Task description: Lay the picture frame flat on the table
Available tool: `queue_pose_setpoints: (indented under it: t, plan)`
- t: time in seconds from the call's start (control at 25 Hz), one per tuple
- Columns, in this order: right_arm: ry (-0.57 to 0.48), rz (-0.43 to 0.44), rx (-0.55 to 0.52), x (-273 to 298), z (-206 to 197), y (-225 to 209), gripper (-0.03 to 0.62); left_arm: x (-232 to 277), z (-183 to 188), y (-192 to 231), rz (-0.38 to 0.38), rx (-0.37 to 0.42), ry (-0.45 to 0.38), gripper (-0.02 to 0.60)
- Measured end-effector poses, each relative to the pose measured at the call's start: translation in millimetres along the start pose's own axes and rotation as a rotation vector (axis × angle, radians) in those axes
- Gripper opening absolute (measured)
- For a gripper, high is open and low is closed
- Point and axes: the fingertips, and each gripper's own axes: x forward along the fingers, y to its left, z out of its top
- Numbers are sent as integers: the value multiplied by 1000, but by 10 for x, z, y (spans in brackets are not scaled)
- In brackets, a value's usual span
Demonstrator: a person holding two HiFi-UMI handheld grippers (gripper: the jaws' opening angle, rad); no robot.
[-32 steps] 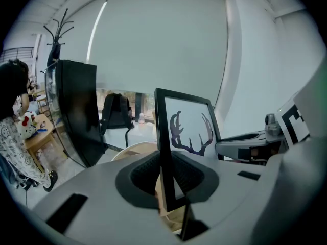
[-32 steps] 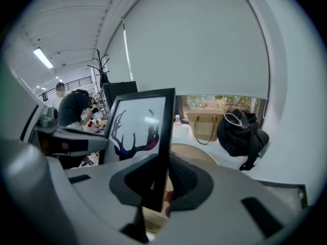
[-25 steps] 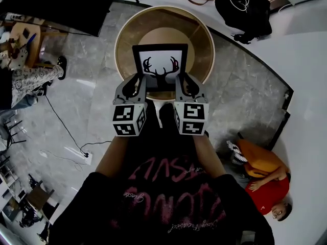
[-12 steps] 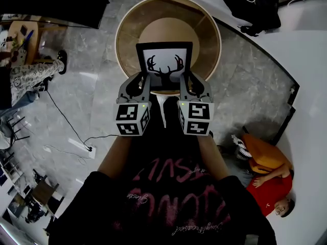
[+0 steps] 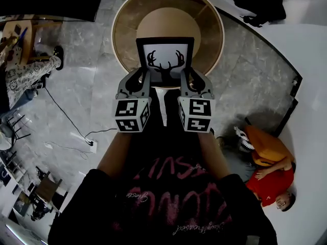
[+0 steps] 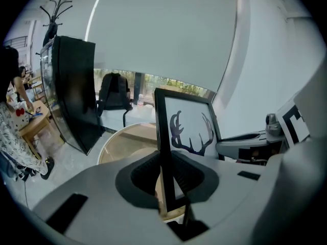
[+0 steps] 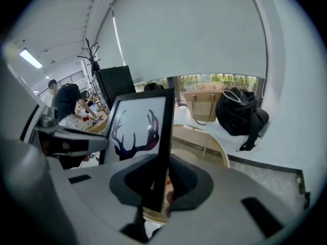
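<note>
My left gripper [image 5: 144, 78] and right gripper [image 5: 185, 78] each clamp a side edge of the black-framed antler picture [image 5: 165, 59]. It's upright, facing me, over the round wooden table [image 5: 122, 30]; I'd tip the top forward.

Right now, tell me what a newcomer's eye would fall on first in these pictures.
The black picture frame with its antler print stands out, upright at the centre of the head view. The left gripper and right gripper clamp its two side edges, with the round wooden table just beyond. A person in orange and red is on the floor, lower right.
</note>
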Motion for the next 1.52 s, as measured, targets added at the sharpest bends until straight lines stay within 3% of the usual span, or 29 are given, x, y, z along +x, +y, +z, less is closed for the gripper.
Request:
queue_pose_setpoints:
  t: [1.52]
  plan:
    - [173, -13, 83, 690, -938, 30, 81, 593, -943, 334, -7, -47, 183, 71]
